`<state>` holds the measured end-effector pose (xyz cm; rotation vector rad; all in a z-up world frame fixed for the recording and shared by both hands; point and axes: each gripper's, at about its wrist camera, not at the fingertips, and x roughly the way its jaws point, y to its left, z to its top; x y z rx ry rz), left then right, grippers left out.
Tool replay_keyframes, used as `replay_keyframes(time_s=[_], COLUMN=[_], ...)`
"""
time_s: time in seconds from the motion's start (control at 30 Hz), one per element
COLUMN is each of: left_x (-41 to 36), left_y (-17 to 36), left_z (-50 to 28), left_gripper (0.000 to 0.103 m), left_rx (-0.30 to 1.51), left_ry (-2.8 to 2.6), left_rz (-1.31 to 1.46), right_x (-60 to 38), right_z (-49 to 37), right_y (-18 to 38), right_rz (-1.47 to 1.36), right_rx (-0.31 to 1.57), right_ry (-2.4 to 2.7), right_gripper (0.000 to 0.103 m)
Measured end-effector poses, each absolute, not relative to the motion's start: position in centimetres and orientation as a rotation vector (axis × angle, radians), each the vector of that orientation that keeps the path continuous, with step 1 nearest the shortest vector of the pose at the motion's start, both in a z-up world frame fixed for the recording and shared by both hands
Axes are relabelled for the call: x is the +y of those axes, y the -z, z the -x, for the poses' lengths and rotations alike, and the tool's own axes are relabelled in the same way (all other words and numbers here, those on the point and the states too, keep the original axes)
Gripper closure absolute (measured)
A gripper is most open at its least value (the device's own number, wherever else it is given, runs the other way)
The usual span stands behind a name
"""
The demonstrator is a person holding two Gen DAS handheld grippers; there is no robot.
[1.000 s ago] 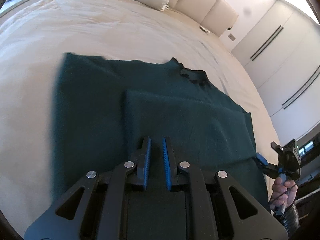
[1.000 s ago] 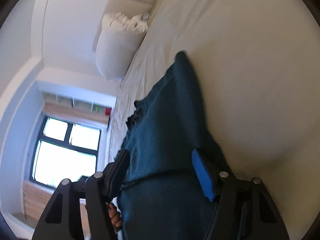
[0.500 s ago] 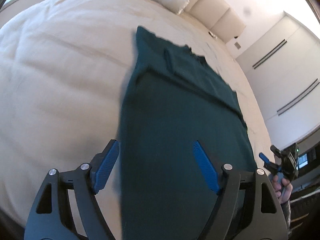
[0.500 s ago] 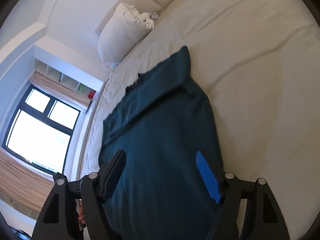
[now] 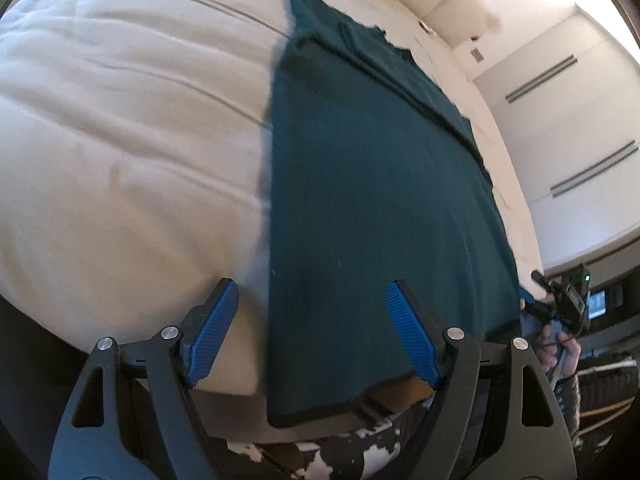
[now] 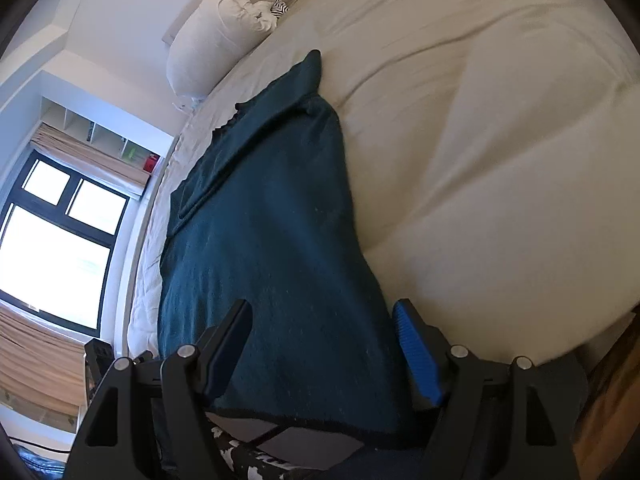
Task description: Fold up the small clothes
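A dark teal garment [image 5: 380, 184] lies flat in a long strip on the white bed [image 5: 120, 140], its collar end far away and its hem hanging over the near edge. My left gripper [image 5: 311, 288] hovers open over the hem's left corner, nothing between its blue pads [image 5: 212, 332]. In the right wrist view the same garment [image 6: 272, 220] runs up the picture. My right gripper [image 6: 322, 308] stands open above the hem's right side, touching nothing. The right gripper [image 5: 560, 300] also shows at the left wrist view's right edge, held by a hand.
A white pillow [image 6: 212, 44] and padded headboard [image 5: 440, 4] are at the far end of the bed. A window [image 6: 52, 240] with a shelf above is on one side, white wardrobe doors [image 5: 580, 120] on the other. A black-and-white patterned cloth [image 5: 360, 452] shows below the bed edge.
The left gripper went from shut to open. Both grippers drew back from the garment's middle to the near hem. The garment now lies as a narrow strip with its sides folded in.
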<state>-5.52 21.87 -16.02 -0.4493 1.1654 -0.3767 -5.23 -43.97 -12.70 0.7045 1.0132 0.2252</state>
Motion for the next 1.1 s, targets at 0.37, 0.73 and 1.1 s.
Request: replay_keyframes(time_s=[0.37,0.73,1.1], left_x=[21.0,22.4,20.9], left_y=[18.5,19.9,19.6], left_z=[5.4,4.2,4.0], left_gripper=[0.064,0.063,0.091], left_rx=[1.263,1.302,1.337], left_ry=[0.436,0.464,0.504], left_rz=[0.476,0.655,0.596], right_x=[-44.5,-45.2,-44.3], right_z=[5.6,6.2,5.7], right_y=[13.0,13.5,14.2], right_rz=[-0.705,-0.733,-0.708], right_rx=[1.057,1.127,1.226], right_ry=[-0.281,-0.317,-0.343], right_gripper=[0.034,0.040,0.057])
